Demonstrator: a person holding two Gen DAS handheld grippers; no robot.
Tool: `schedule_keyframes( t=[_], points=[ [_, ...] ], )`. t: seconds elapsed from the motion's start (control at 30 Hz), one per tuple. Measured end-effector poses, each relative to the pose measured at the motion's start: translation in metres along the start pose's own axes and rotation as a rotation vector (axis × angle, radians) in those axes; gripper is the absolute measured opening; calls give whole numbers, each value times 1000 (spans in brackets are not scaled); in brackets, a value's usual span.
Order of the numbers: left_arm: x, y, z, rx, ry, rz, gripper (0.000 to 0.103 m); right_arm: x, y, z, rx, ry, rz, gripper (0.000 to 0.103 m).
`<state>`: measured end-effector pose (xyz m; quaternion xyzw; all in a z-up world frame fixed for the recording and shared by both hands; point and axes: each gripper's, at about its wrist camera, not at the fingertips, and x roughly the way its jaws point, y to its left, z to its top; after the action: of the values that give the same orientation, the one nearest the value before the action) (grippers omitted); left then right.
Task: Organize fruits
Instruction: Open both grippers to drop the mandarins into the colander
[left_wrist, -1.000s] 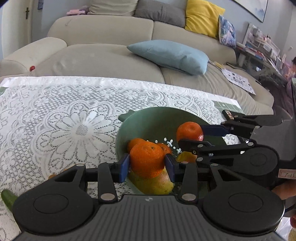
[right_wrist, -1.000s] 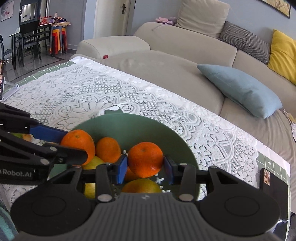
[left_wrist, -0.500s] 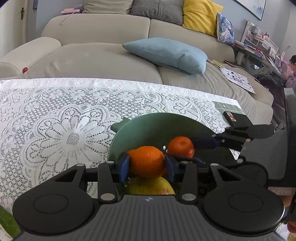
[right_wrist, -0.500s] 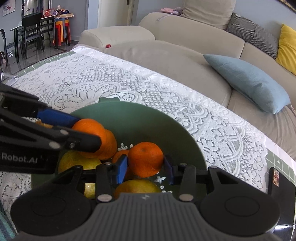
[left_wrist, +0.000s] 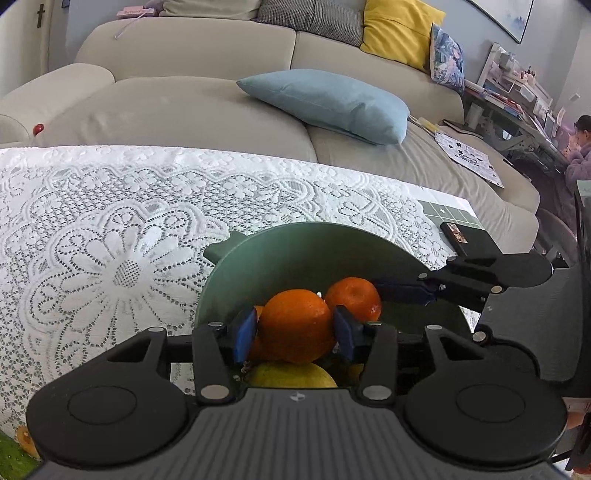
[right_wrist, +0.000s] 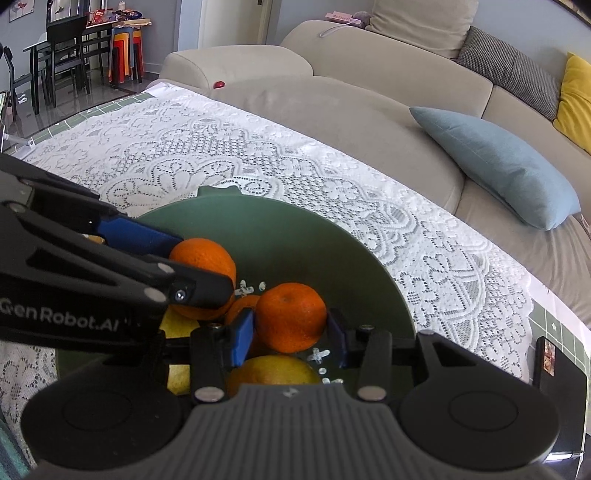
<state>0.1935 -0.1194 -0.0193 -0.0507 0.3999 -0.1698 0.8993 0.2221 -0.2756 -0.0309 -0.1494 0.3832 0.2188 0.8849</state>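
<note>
Where a white lace cloth (left_wrist: 110, 236) of flower and scallop patterns covers the bench (right_wrist: 546, 321), a round, matte green bowl (left_wrist: 295, 251) with a small tab on its far rim is seen holding the fruit. Inside the bowl, a dimpled, glossy orange (left_wrist: 295, 325) is framed by the blue pads of the left gripper (left_wrist: 293, 330), whose jaws have just been opening; a narrow gap is visible at the left pad, so the fruit appears released, resting on a smooth yellow-green fruit (left_wrist: 291, 374) beneath. Just beside it in the bowl, a second orange (right_wrist: 290, 317), slightly flattened with a dimple on top, is pinched between the pads of the right gripper (right_wrist: 290, 338), above another yellow fruit (right_wrist: 273, 371). Small white flower prints are scattered over the bowl's floor. Behind the bowl, a beige sofa (left_wrist: 184, 96) with a soft blue cushion (left_wrist: 328, 103) is seen.
</note>
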Motion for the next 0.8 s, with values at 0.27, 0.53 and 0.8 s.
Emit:
schedule_keyframes(
  t=[0.27,0.53,0.8],
  points=[
    [-1,2,-2,-23,17,-6,61,-5,3,0,-18,-5,-10,51],
    [-14,-1,-3,-5,-8,-5,69,-20,7,1,-38,-16,-77,67],
    [-44,0,-7,17,-49,11,69,-48,14,3,-17,-85,-111,79]
  ],
)
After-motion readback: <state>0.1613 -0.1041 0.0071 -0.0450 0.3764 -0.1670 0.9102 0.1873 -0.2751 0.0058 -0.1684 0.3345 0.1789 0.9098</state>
